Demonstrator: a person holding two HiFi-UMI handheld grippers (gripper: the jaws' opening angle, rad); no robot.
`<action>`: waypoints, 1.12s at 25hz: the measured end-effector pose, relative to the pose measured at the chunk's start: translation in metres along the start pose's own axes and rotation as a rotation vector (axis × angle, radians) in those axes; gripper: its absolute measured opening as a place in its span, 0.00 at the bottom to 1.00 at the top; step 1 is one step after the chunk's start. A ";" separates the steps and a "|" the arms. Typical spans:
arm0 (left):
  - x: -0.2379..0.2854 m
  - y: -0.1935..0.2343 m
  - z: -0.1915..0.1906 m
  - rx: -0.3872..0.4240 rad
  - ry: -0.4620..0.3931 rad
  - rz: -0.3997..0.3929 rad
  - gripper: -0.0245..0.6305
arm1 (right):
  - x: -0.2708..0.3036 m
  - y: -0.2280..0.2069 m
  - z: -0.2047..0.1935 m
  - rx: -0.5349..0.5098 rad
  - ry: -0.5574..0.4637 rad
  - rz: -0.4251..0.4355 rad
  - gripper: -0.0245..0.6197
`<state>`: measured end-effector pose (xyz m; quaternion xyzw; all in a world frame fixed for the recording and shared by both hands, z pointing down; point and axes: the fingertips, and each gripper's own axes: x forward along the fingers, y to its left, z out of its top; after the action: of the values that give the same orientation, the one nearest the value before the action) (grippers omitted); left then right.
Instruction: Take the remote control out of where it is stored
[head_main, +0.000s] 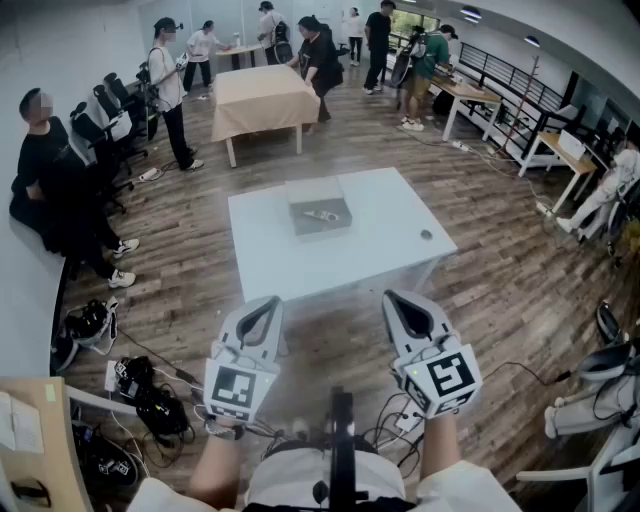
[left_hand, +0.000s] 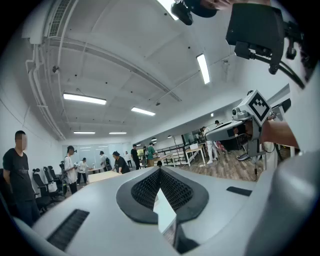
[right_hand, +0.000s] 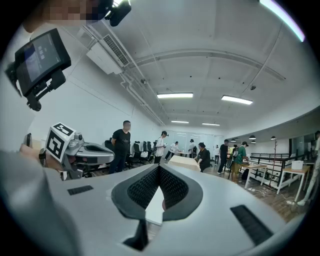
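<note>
Reach not yet begun: my left tool and right tool are clenched empty, well short of the worktop; next, approach and open over the remote in its grey box.

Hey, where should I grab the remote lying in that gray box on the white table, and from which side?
Probably from straight above: the remote lies flat in the open gray box, whose rim would likely hinder a side approach. Pinch its middle across the narrow width; its long axis seems to run roughly left to right.
</note>
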<state>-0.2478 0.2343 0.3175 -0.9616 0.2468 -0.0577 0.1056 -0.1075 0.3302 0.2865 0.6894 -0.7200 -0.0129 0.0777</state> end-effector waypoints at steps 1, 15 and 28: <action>0.002 -0.002 -0.001 0.000 -0.003 -0.002 0.04 | 0.000 -0.001 -0.002 0.011 -0.007 0.004 0.04; 0.045 -0.022 -0.007 -0.017 0.019 0.065 0.04 | -0.002 -0.060 -0.029 0.027 -0.006 0.085 0.04; 0.104 -0.011 -0.014 -0.009 0.037 0.106 0.04 | 0.039 -0.116 -0.042 0.012 -0.001 0.118 0.04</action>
<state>-0.1540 0.1907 0.3397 -0.9463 0.2997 -0.0684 0.0998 0.0116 0.2899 0.3170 0.6463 -0.7595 -0.0041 0.0739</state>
